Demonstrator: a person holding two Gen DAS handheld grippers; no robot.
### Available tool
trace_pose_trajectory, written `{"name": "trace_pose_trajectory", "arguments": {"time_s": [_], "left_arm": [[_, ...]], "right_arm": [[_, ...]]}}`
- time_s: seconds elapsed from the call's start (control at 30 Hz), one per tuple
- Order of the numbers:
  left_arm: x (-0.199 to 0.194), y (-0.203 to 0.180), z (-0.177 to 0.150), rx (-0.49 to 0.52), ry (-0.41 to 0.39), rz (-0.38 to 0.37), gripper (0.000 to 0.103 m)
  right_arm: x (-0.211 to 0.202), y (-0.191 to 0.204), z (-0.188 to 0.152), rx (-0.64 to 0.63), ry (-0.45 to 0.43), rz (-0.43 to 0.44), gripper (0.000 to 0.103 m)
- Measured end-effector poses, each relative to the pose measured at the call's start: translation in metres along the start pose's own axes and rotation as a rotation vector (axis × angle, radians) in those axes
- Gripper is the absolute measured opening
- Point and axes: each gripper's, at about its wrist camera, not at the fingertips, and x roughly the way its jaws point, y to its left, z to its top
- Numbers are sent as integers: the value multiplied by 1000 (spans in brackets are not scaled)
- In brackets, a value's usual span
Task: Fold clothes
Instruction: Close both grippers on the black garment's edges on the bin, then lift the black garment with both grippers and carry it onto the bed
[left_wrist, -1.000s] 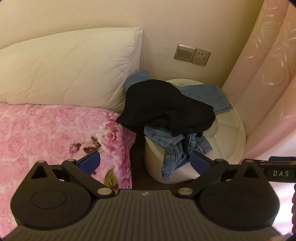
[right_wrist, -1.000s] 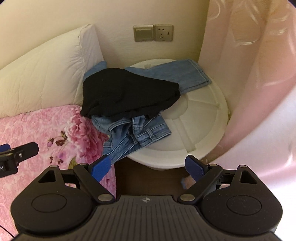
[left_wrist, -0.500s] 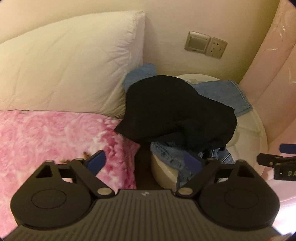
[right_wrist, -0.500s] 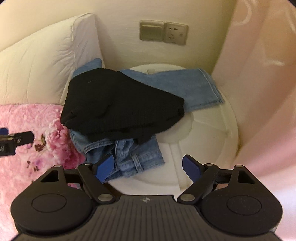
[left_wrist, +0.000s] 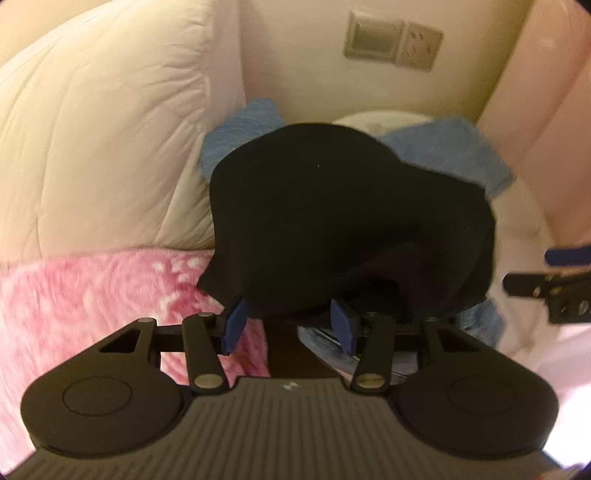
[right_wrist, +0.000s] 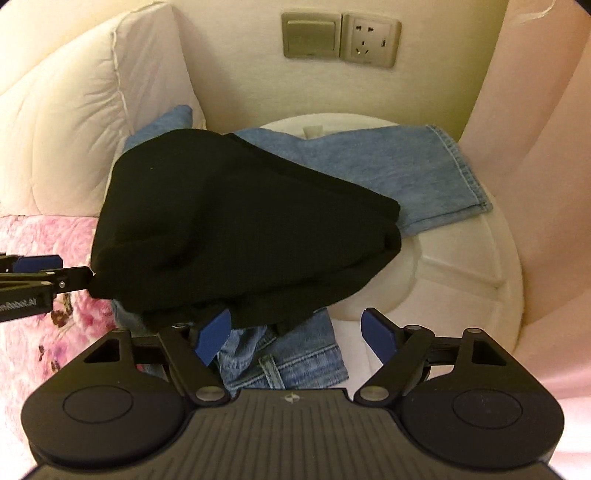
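Black garment (left_wrist: 332, 221) limp, light, over jeans (right_wrist: 388, 170): pinch near hem; left claw (left_wrist: 290, 325) half-closing around its edge, right claw (right_wrist: 295, 332) apart

Two garments are heaped together: one black garment (right_wrist: 236, 229) and one pair of blue jeans (right_wrist: 399, 173) (a leg spread flat, the rest bunched beneath the black one). They lie on one round white stool (right_wrist: 465, 273), with one white pillow (right_wrist: 74, 122), one pink floral blanket (left_wrist: 92, 295) and one pink curtain (right_wrist: 546, 184) around it. The wall carries one switch (right_wrist: 310, 35) and one socket (right_wrist: 369, 40), and two hand-held grippers are in view, the left hand-held gripper (left_wrist: 288, 325) and the right hand-held gripper (right_wrist: 295, 332).
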Motion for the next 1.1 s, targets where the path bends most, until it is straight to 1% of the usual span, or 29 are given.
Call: {"name": "trace_pose_trajectory", "arguments": {"time_s": [0.1, 0.27, 0.4, 0.47, 0.5, 0.53, 0.57, 0.6, 0.63, 0.67, 0.7, 0.73, 0.77, 0.83, 0.97, 1.03, 1.07, 1.1], "left_arm": [[13, 0, 2, 33, -1, 0, 45], [31, 1, 5, 65, -15, -23, 45], [43, 2, 6, 81, -18, -33, 45], [47, 5, 6, 57, -9, -22, 44], [47, 7, 6, 45, -10, -31, 37], [45, 10, 6, 32, -19, -56, 31], [43, 13, 7, 12, -30, -79, 25], [40, 16, 8, -7, -43, -89, 19], [36, 19, 8, -29, -56, -99, 17], [32, 23, 8, -60, -71, -111, 10], [27, 26, 9, -87, -89, -124, 7], [23, 29, 9, -113, -110, -138, 6], [18, 31, 10, -132, -126, -148, 5], [9, 33, 15, -146, -164, -161, 5], [-14, 35, 25, -157, -258, -188, 5], [-20, 37, 27, -163, -294, -204, 5], [-17, 38, 27, -168, -279, -208, 5], [-10, 38, 26, -167, -259, -204, 5]], "right_arm": [[12, 1, 3, -5, 13, 9, 81], [31, 4, 8, -17, 26, 24, 81], [48, 5, 13, -1, 17, 45, 87], [57, 4, 16, 20, 3, 71, 89], [61, 4, 18, 31, -4, 84, 89], [65, 3, 20, 41, -11, 98, 88], [69, 3, 21, 50, -20, 113, 76], [69, 3, 23, 47, -43, 140, 58], [67, 5, 25, 35, -63, 156, 54], [65, 8, 27, 17, -71, 147, 44], [63, 11, 29, 1, -80, 140, 28], [60, 10, 32, 10, -92, 137, 15], [57, 9, 34, 20, -103, 136, 7], [51, 2, 39, 59, -111, 158, 6], [42, -1, 44, 73, -112, 142, 5], [33, -1, 40, 53, -152, 110, 4], [31, 0, 36, 38, -160, 86, 9], [30, 2, 32, 21, -154, 77, 25]]}}
